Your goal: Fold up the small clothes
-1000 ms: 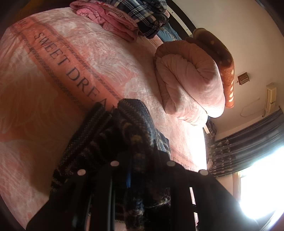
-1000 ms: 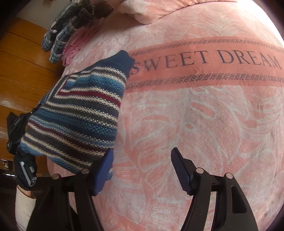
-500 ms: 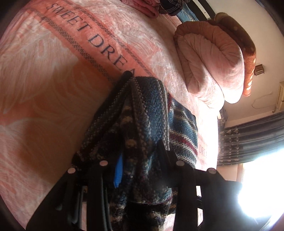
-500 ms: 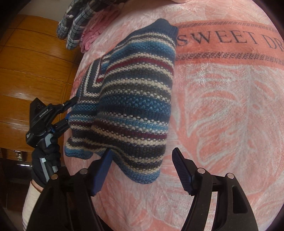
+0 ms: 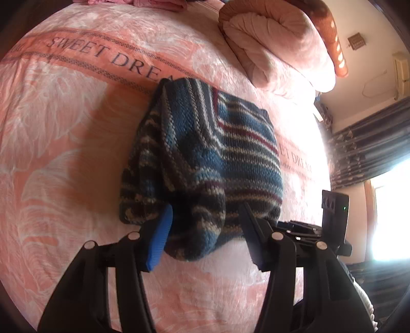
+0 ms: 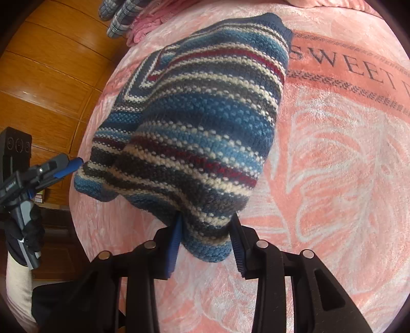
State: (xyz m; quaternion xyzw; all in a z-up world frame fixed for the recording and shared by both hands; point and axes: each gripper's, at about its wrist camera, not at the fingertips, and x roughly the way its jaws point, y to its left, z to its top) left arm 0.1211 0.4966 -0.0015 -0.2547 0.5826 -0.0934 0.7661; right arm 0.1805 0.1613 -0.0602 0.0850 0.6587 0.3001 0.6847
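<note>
Straddling the near folded edge of a striped knit sweater [image 6: 194,123], my right gripper [image 6: 206,243] has its jaws spread, blue pads on either side of the wool. My left gripper [image 5: 205,230] is likewise parted around the sweater's other near corner. Ahead of both jaws the sweater lies on a pink "SWEET DREAM" blanket [image 5: 64,133]. Farther off sit a rolled pink duvet [image 5: 276,43] and a plaid garment [image 6: 118,12].
</note>
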